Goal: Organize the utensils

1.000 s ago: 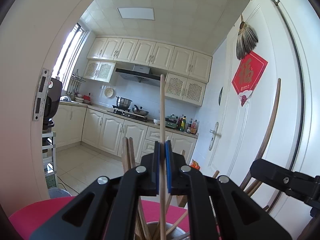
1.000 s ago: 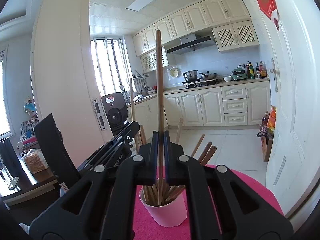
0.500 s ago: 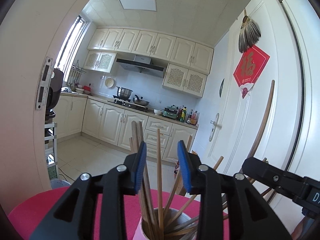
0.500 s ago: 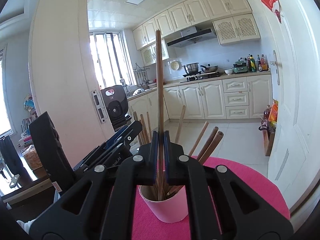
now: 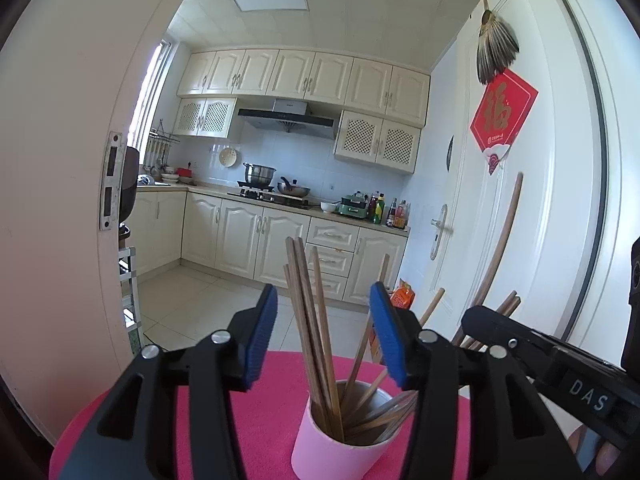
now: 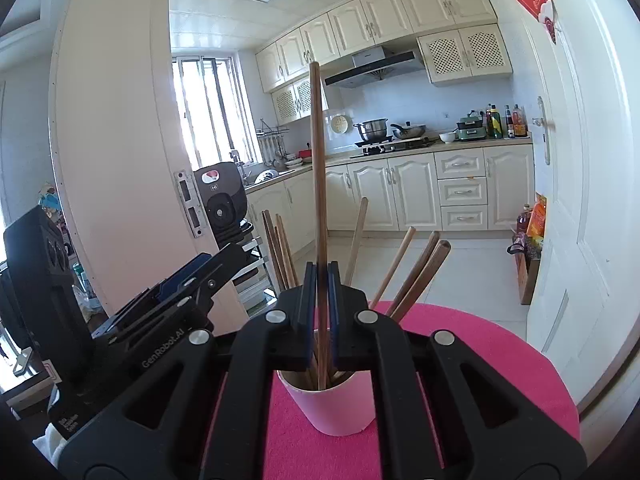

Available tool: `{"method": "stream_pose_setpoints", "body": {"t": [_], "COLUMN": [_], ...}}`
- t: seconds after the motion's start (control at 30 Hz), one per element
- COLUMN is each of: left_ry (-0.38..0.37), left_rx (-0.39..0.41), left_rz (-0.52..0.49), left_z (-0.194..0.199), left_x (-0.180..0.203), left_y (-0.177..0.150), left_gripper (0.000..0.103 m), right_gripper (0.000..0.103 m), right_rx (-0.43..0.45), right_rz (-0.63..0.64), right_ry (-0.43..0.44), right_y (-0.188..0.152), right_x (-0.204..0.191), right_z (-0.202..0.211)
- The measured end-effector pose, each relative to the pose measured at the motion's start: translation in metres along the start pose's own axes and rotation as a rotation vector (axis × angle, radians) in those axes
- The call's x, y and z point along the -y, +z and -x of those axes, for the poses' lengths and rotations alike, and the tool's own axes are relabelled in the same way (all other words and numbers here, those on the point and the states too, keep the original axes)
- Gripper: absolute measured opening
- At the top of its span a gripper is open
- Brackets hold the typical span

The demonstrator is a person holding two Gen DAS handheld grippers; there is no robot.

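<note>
Item: my left gripper [image 5: 323, 334], jaws spread wide, holding nothing, poised just above the pink cup [image 5: 340, 452].
Item: my right gripper [image 6: 319, 312], jaws clamped on one upright chopstick [image 6: 318, 168] whose lower end sits inside the cup's mouth.
Item: pink cup, standing on the pink mat [image 6: 480, 360], filled with wooden chopsticks [image 5: 308, 312] leaning in several directions.
Item: kitchen cabinets [image 5: 256, 236] and a white door [image 5: 532, 220] beyond the mat.
</note>
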State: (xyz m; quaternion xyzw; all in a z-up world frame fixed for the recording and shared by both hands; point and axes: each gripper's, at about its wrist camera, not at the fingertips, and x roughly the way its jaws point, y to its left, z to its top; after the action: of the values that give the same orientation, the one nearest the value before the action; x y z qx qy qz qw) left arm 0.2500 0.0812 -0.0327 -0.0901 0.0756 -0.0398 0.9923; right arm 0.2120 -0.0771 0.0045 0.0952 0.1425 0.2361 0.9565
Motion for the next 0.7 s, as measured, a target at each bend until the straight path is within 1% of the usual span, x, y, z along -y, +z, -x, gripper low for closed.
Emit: {"method": "stream_pose_setpoints", "body": {"t": [0.1, 0.17, 0.2, 0.23, 0.27, 0.3, 0.33, 0.47, 0.5, 0.6, 0.67, 0.7], "left_ry": [0.021, 0.036, 0.045, 0.057, 0.066, 0.078, 0.091, 0.104, 0.107, 0.131, 0.126, 0.127], "left_rx": [-0.013, -0.014, -0.017, -0.021, -0.020, -0.020, -0.020, -0.021, -0.018, -0.013, -0.011, -0.009], "left_rz": [-0.006, -0.009, -0.013, -0.019, -0.025, -0.032, -0.043, -0.064, -0.067, -0.090, -0.113, -0.125], "left_z": [0.010, 0.020, 0.025, 0.031, 0.037, 0.043, 0.050, 0.079, 0.086, 0.108, 0.124, 0.132], "left_x": [0.000, 0.000, 0.000, 0.001, 0.002, 0.003, 0.004, 0.009, 0.010, 0.019, 0.026, 0.030], "left_y": [0.002, 0.006, 0.007, 0.009, 0.010, 0.011, 0.012, 0.019, 0.020, 0.024, 0.025, 0.026], "left_gripper": [0.060, 0.062, 0.064, 0.065, 0.066, 0.066, 0.067, 0.070, 0.070, 0.071, 0.071, 0.071], "right_gripper": [0.007, 0.011, 0.020, 0.034, 0.043, 0.048, 0.048, 0.049, 0.052, 0.054, 0.058, 0.062], "right_rx": [-0.009, -0.003, 0.005, 0.015, 0.028, 0.038, 0.044, 0.066, 0.068, 0.075, 0.086, 0.093], "right_rz": [0.000, -0.003, -0.004, -0.006, -0.007, -0.004, -0.001, 0.010, 0.013, 0.031, 0.050, 0.060], "right_ry": [-0.019, -0.025, -0.029, -0.031, -0.031, -0.032, -0.034, -0.053, -0.063, -0.102, -0.129, -0.141], "right_y": [0.000, 0.001, 0.002, 0.002, 0.004, 0.004, 0.005, 0.006, 0.005, 0.001, -0.003, -0.006], "right_x": [0.000, -0.001, -0.002, -0.002, -0.003, -0.005, -0.007, -0.013, -0.014, -0.019, -0.025, -0.029], "right_z": [0.004, 0.010, 0.015, 0.019, 0.026, 0.033, 0.039, 0.064, 0.070, 0.091, 0.107, 0.116]}}
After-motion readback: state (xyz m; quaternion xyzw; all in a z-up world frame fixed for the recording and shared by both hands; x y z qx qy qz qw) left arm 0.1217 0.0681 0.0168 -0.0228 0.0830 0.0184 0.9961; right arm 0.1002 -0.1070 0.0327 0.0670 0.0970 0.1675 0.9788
